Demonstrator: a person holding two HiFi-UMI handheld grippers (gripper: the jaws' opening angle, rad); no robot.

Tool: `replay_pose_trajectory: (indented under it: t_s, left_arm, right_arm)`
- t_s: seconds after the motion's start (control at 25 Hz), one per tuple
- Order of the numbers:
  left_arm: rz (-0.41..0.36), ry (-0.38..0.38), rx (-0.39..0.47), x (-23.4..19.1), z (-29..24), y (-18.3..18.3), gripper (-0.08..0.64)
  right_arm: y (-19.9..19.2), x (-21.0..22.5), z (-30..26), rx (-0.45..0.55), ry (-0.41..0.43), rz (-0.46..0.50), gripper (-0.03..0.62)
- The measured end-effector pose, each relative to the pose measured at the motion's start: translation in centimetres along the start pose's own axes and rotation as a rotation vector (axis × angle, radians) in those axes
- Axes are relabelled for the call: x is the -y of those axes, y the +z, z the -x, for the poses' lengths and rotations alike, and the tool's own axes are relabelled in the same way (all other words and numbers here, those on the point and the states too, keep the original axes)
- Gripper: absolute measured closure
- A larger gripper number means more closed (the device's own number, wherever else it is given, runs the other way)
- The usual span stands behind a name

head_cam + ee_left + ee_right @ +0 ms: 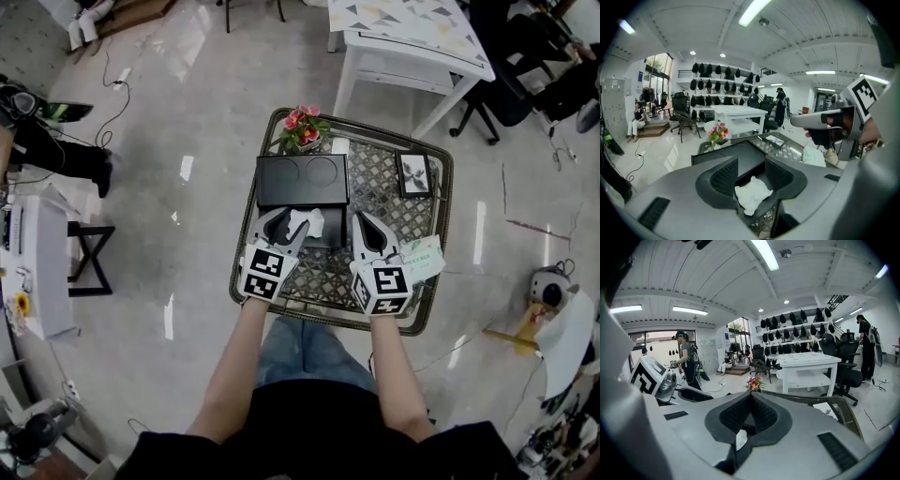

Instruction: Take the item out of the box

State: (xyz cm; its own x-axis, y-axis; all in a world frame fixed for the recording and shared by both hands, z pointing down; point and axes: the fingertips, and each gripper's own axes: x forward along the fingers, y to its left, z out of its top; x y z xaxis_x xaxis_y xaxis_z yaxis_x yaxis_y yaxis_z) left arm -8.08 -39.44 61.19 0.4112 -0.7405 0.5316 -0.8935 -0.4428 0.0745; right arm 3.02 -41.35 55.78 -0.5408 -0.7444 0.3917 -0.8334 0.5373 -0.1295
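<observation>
Worktop [379, 190]: lattice surface carrying a black box [302, 183], its lid folded back, plus flowers [302, 126], a small frame [413, 173] and a pale packet [422, 258] at the right edge.

Item [752, 193]: a crumpled white wad, lying low in the open box at its near end. Not lifted yet, as far as either view shows.

Left gripper [751, 174]: jaws spread, one either side of the wad, with gaps showing between the pads and the wad. I judge it bracketed but not pinched.

Right gripper [751, 396]: jaws pressed together at the tips, nothing between them. It sits just right of the box and holds nothing.

Progress: the lid is open and the left gripper is lined up on the item, so the approach looks about done. Left to do: close on the wad, lift it clear of the box walls, and set it on the worktop. The wad looks soft, so a shallow bite may slip off.
</observation>
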Motion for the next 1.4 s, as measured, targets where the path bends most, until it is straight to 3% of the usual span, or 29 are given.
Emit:
replay_pose_trajectory:
  t_s: [0.36, 0.72, 1.16, 1.4]
  left_arm:
    - [-0.092, -0.095, -0.321, 0.2, -5.9, -7.8, 0.376]
    - [-0.324, -0.179, -0.589, 1.2, -8.6, -12.6, 0.421]
    - [-0.574, -0.194, -0.681, 1.4, -9.7, -14.0, 0.518]
    - [-0.571, -0.214, -0.687, 1.5, -9.7, -14.1, 0.536]
  right_arm:
    - [-4.7, 0.8, -3.8, -0.123, 0.039, 0.012, 0.589]
    - [-6.7, 0.8, -4.7, -0.180, 0.064, 0.023, 0.589]
    - [-7.8, 1.4, -4.5, -0.200, 0.067, 0.003, 0.589]
    - [-8.1, 2.3, -4.0, -0.200, 0.046, -0.011, 0.589]
